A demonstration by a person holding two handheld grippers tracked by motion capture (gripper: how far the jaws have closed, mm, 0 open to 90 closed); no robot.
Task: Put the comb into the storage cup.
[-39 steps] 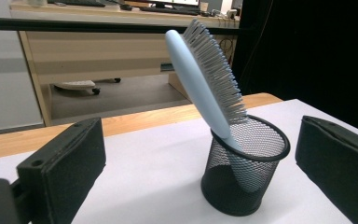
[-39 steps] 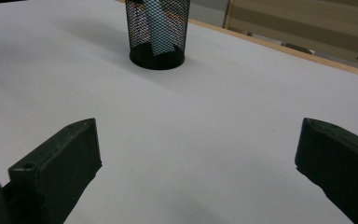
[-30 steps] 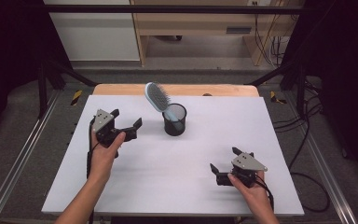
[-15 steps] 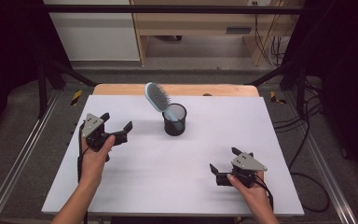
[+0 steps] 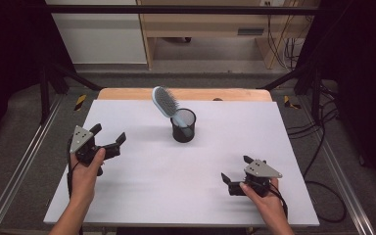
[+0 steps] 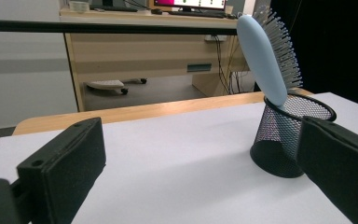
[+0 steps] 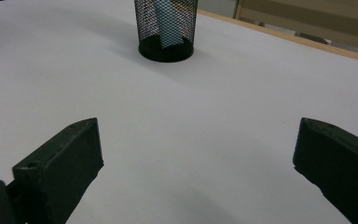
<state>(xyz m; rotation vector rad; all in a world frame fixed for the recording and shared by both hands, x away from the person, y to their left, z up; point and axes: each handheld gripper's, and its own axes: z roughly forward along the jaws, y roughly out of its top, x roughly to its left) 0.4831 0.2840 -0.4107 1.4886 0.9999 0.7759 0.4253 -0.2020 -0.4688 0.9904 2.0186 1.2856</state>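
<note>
Nearest to you, your right gripper [image 5: 234, 177] sits low over the near right part of the white table [image 5: 142, 196], jaws spread wide with nothing between them; in the right gripper view it's just bare tabletop in the gap, and the mesh cup [image 7: 166, 29] stands well beyond, slightly left of centre; your right hand [image 5: 267, 200] wraps the body from behind, grey three-cornered plate on top.

A bit farther out on the left side, your left gripper [image 5: 108, 139] is up off the surface in your left hand [image 5: 85, 169], also released and wide apart, gripping nothing; its jaws aim toward the middle of the table; in the left gripper view the cup [image 6: 286, 135] sits just behind the right-hand jaw, well apart from it.

Farther still, about the centre of the table, the black mesh cup [image 5: 183, 125] stands upright; the hairbrush [image 5: 166, 104] is parked in it handle-down, light blue back, bristles facing up and away, head leaning out toward the far left over the rim; through the mesh in the right gripper view you can see the blue handle [image 7: 165, 21] inside.

Past the far edge of the white sheet there's a strip of wooden board [image 5: 186, 94]; beyond that a wooden desk [image 6: 149, 44]; a screen on top has some text, too small to read; no brand or label readable on the brush or cup.
</note>
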